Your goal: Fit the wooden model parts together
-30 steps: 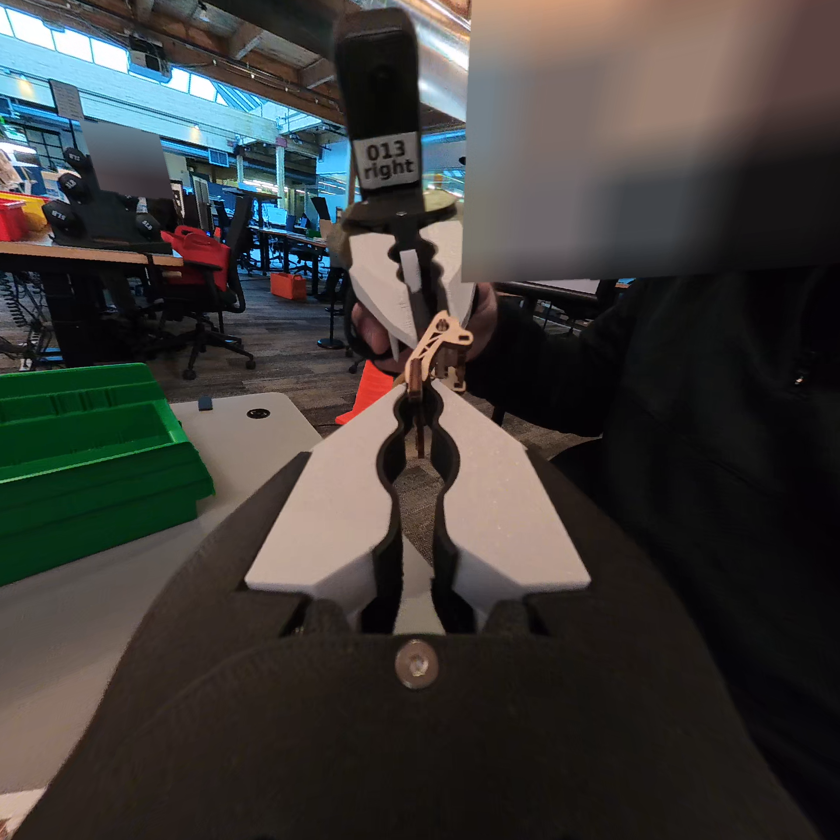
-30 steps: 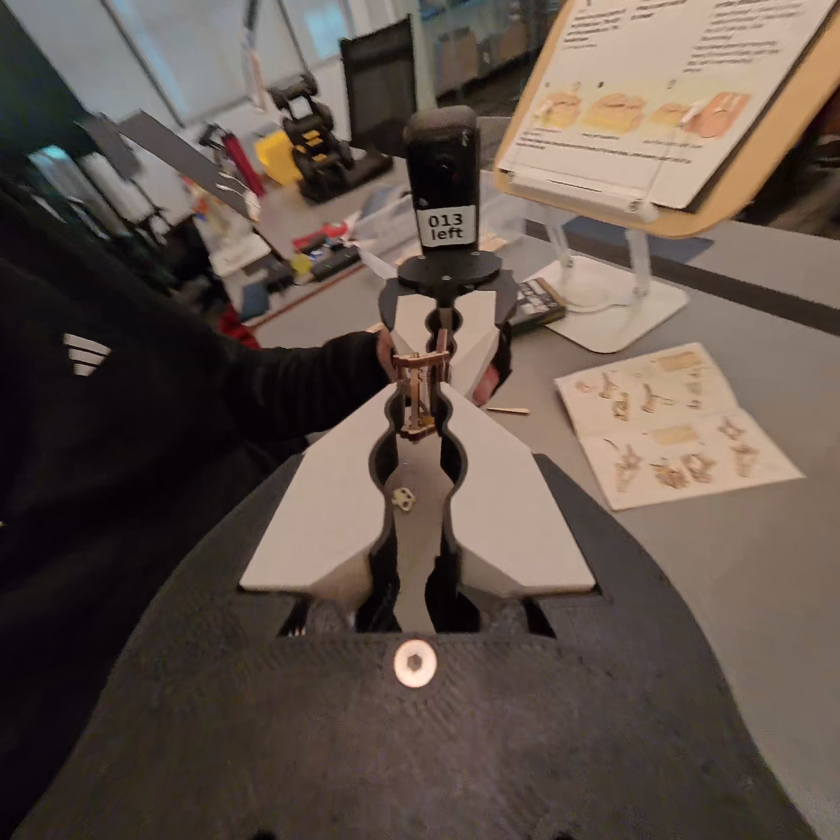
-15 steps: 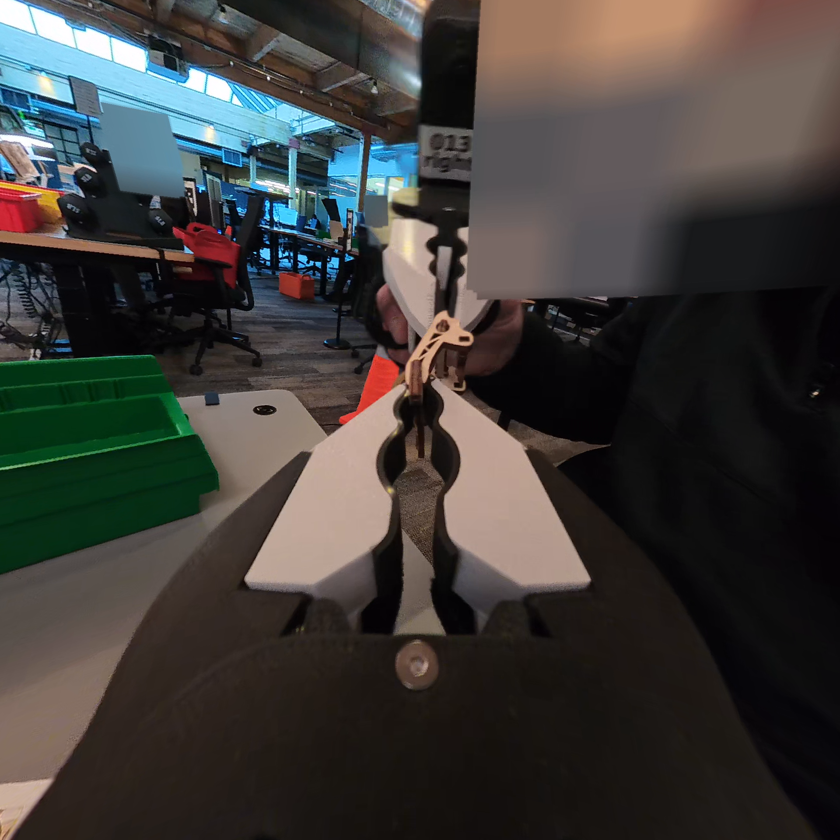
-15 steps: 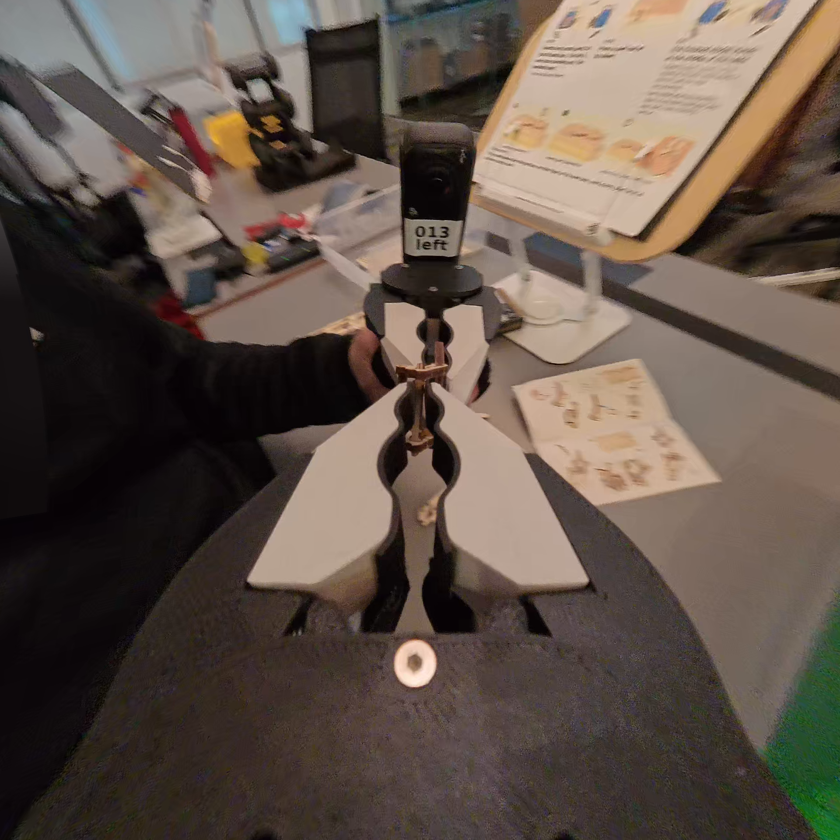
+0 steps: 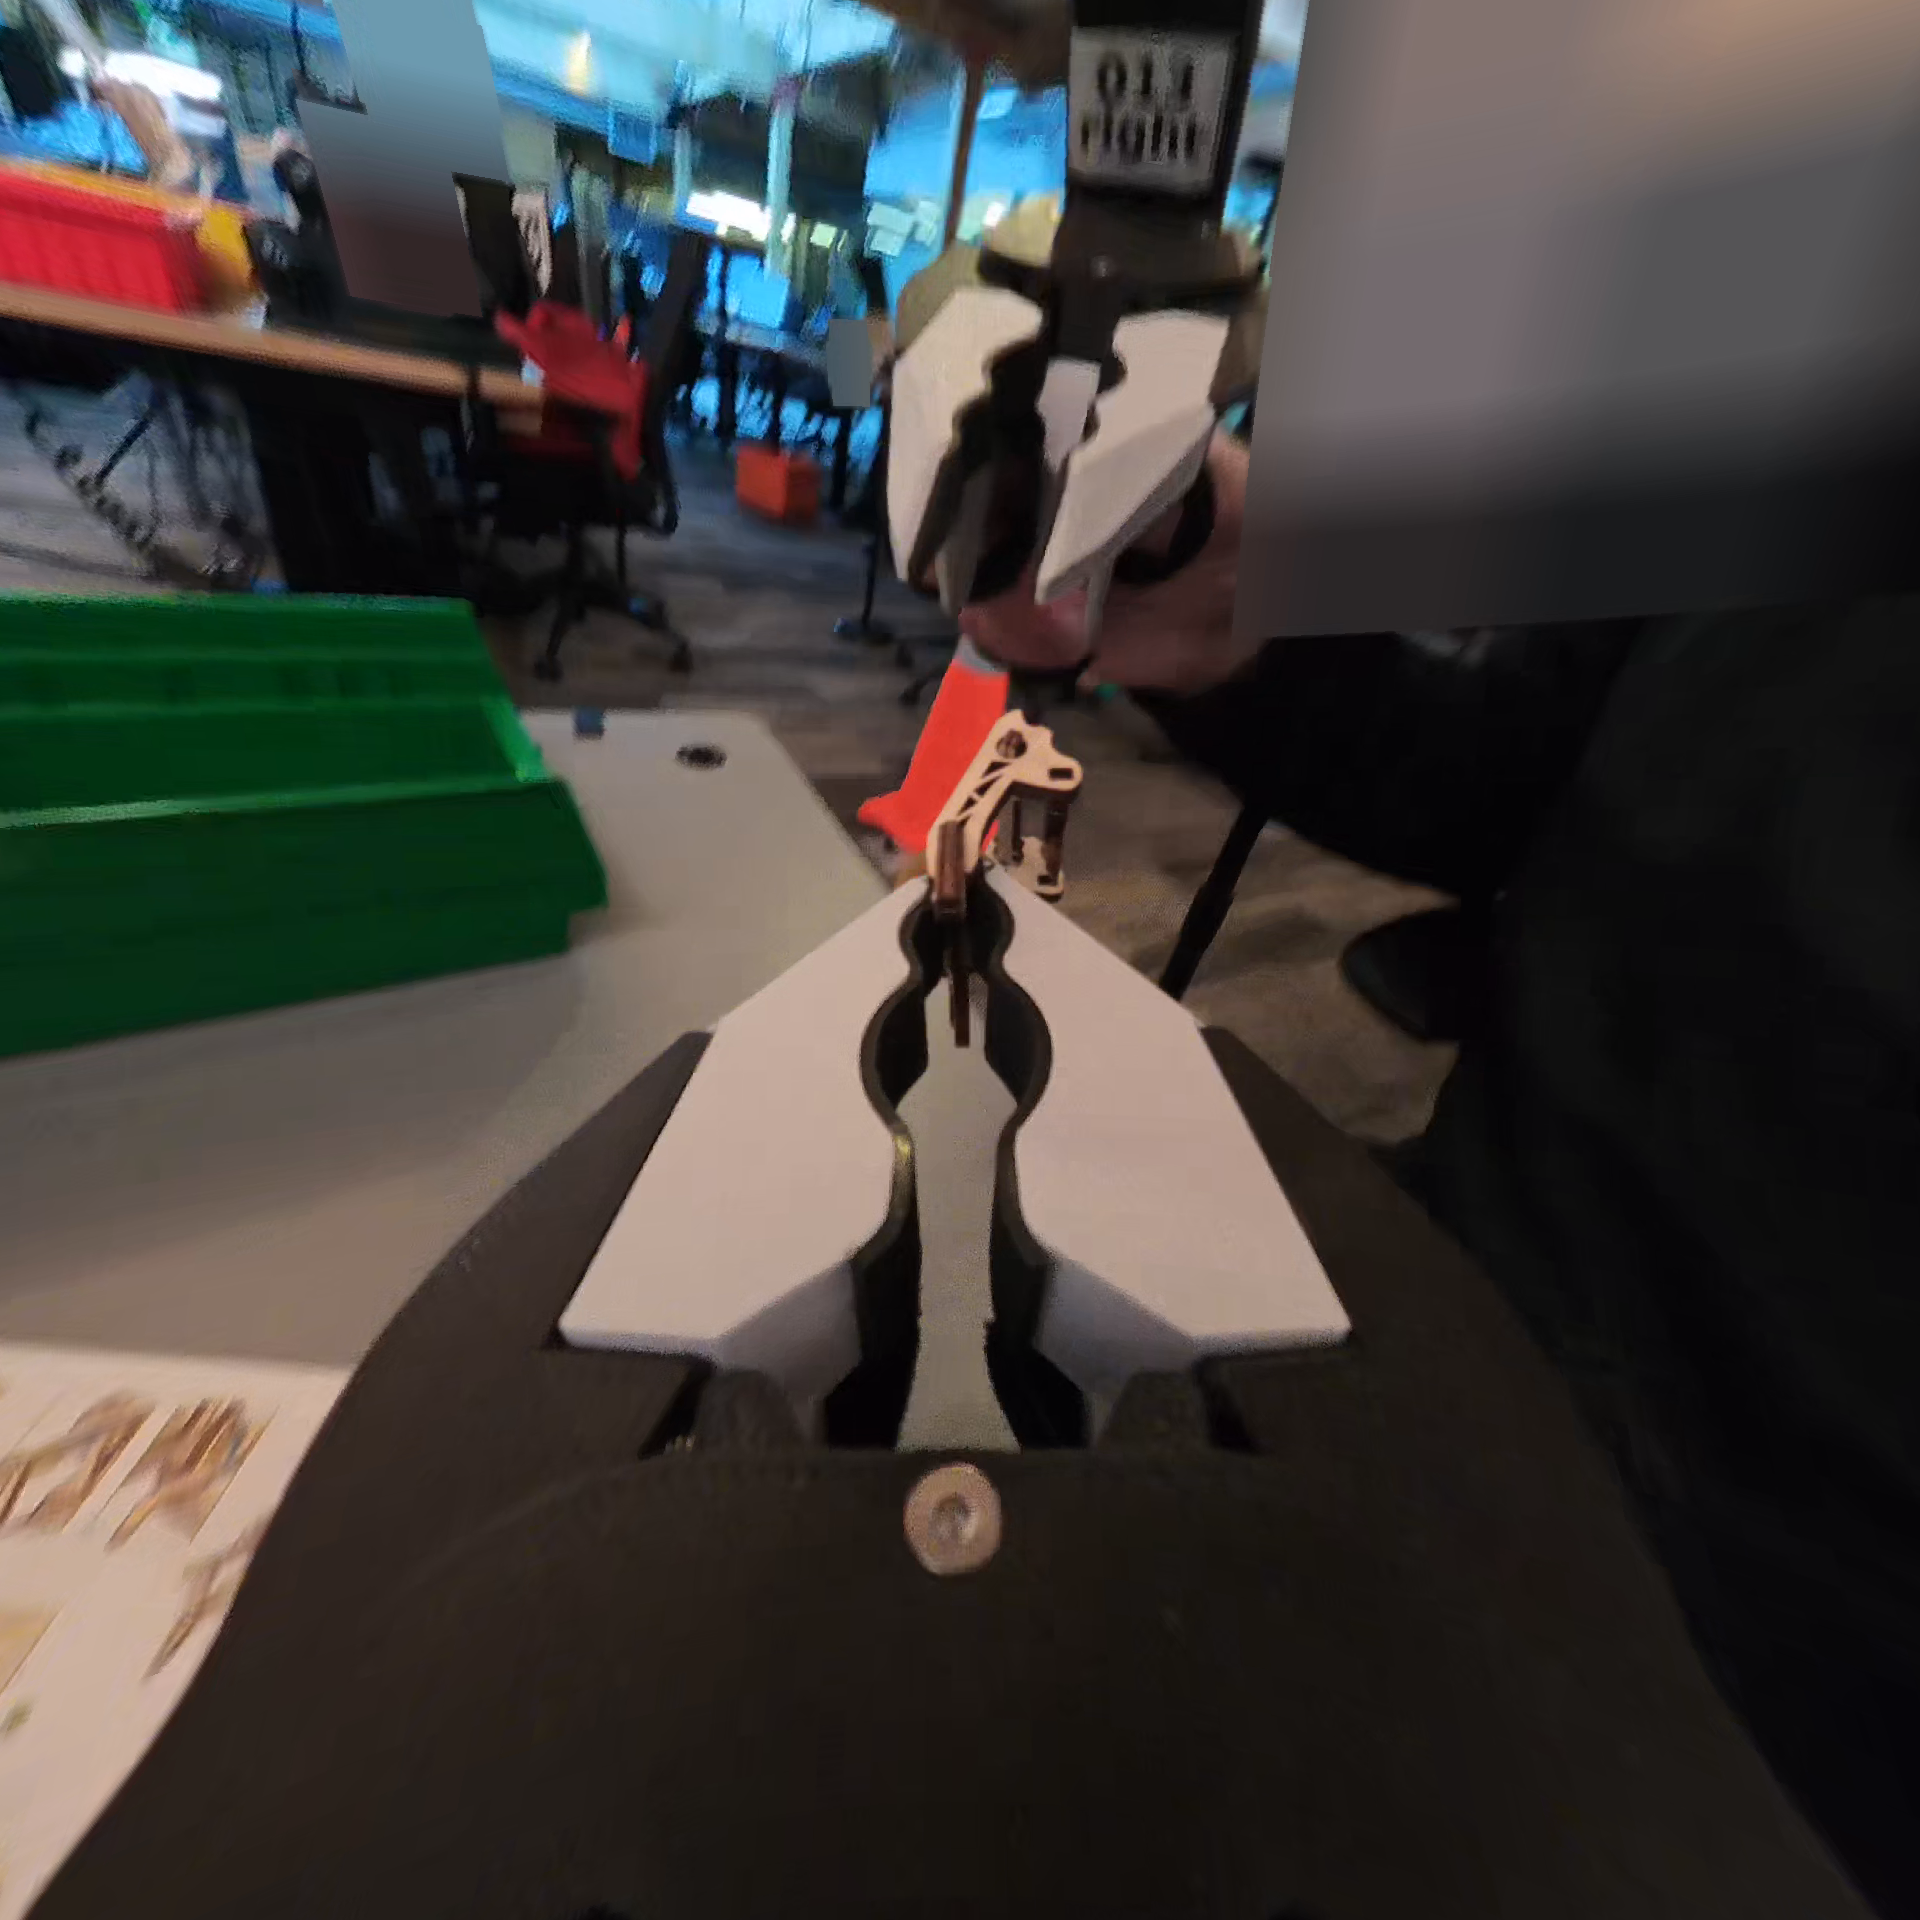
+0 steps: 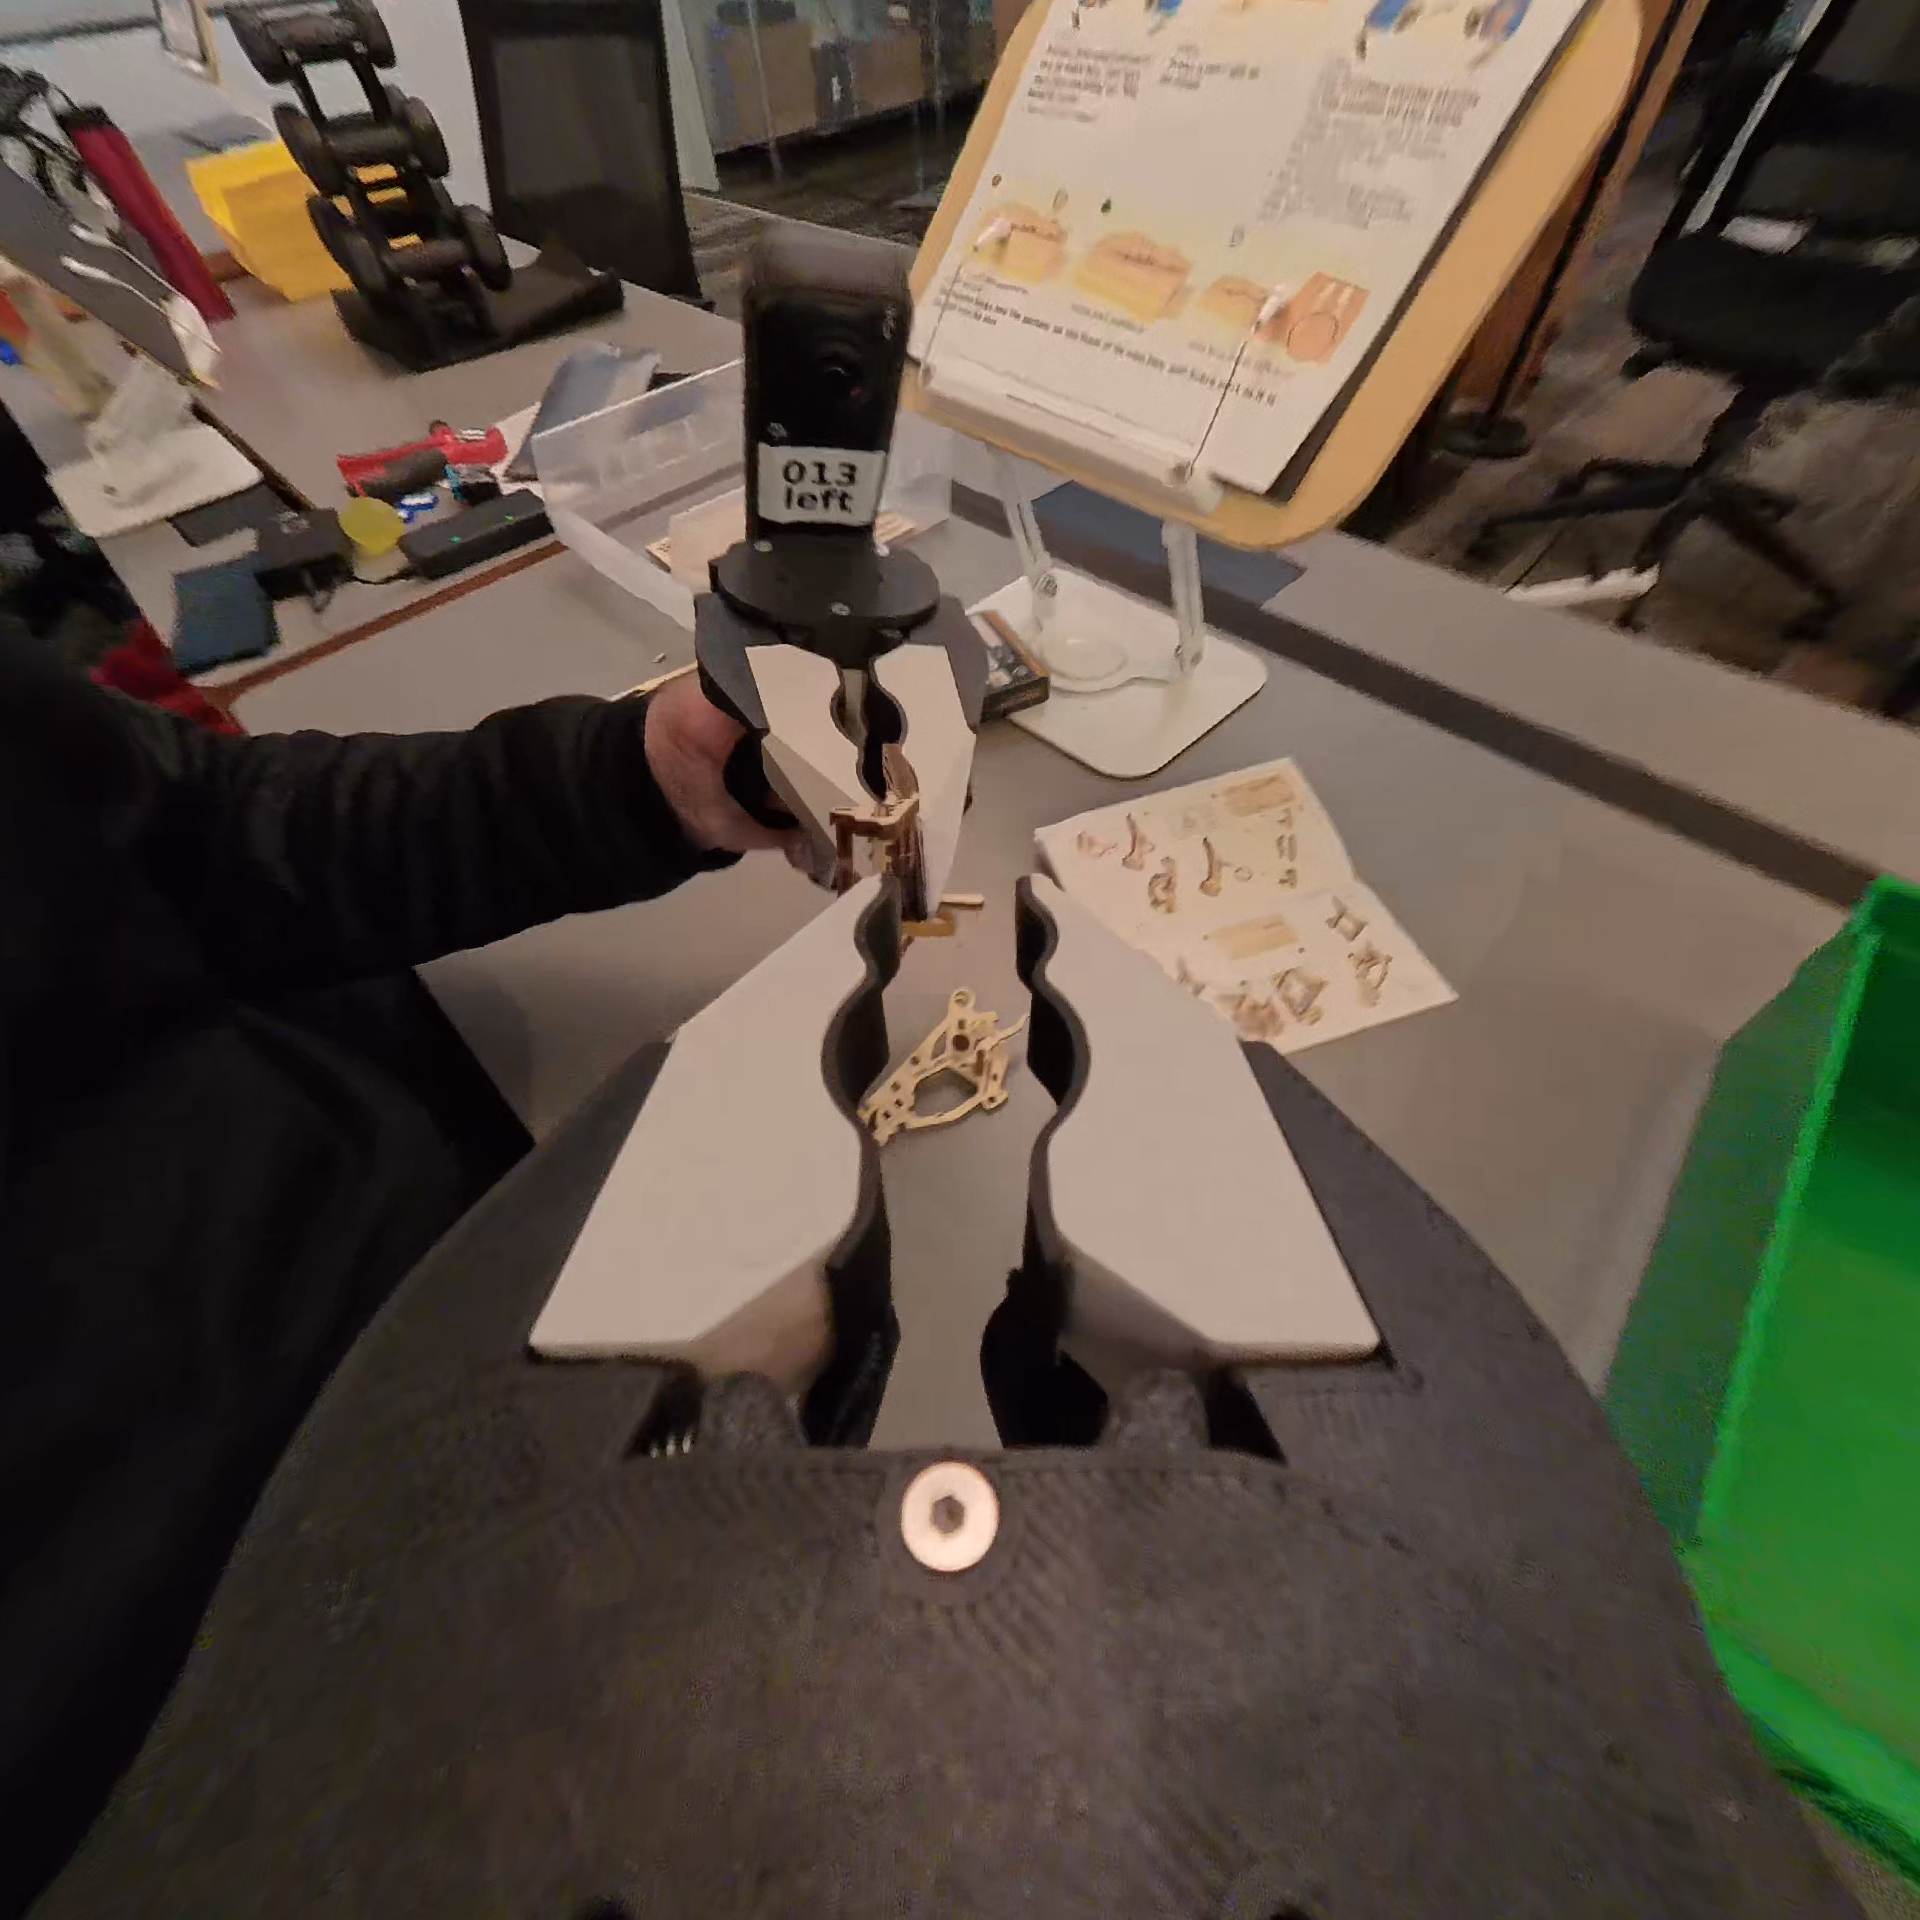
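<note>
A: Tongs check? Left tongs point(image 5: 961, 904) pinch the half-built wooden model point(image 5: 1003, 805) at their tips, held up off the desk point(image 6: 1558, 914). Right tongs point(image 6: 951, 914) gape, empty.

B: So a grab comes next, I'd guess. That loose lattice part point(image 6: 940, 1070) lies flat on the desk right between the right tips. Dip, close on its edge, then line it up with the model.
</note>
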`<action>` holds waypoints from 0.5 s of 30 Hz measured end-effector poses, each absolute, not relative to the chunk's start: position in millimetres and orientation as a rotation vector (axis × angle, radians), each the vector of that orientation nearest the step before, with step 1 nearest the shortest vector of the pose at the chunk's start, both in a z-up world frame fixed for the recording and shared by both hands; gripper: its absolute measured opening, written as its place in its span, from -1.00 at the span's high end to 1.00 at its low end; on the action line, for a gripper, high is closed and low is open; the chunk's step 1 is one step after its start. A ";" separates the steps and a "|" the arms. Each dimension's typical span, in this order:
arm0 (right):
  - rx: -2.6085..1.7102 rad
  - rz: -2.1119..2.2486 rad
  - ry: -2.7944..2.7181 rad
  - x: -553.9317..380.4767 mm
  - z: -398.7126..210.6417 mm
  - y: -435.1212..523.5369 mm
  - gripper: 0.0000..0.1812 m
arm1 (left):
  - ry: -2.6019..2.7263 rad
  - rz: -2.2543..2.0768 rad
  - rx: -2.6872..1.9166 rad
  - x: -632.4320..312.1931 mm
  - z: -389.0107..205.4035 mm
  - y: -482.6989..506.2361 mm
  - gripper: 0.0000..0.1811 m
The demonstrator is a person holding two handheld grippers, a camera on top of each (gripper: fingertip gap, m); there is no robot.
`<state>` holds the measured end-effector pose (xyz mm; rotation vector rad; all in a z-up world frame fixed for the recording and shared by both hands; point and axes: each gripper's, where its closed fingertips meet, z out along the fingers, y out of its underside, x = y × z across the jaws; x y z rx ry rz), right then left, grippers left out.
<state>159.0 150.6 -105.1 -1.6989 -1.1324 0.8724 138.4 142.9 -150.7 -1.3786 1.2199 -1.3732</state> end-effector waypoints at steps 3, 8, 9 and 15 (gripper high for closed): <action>-1.743 0.992 -1.124 156.7 -127.6 155.3 0.81 | 1.316 -1.205 -1.542 124.3 -193.0 152.3 0.99; -1.845 1.111 -1.145 137.4 -180.3 165.1 0.80 | 1.397 -1.020 -1.732 105.5 -246.0 172.4 0.99; -1.867 1.128 -1.155 132.2 -191.3 166.4 0.79 | 1.411 -1.011 -1.751 105.4 -253.2 174.1 0.99; -1.932 1.221 -1.149 114.5 -230.1 178.7 0.74 | 1.584 -0.834 -1.844 101.6 -287.0 184.5 1.00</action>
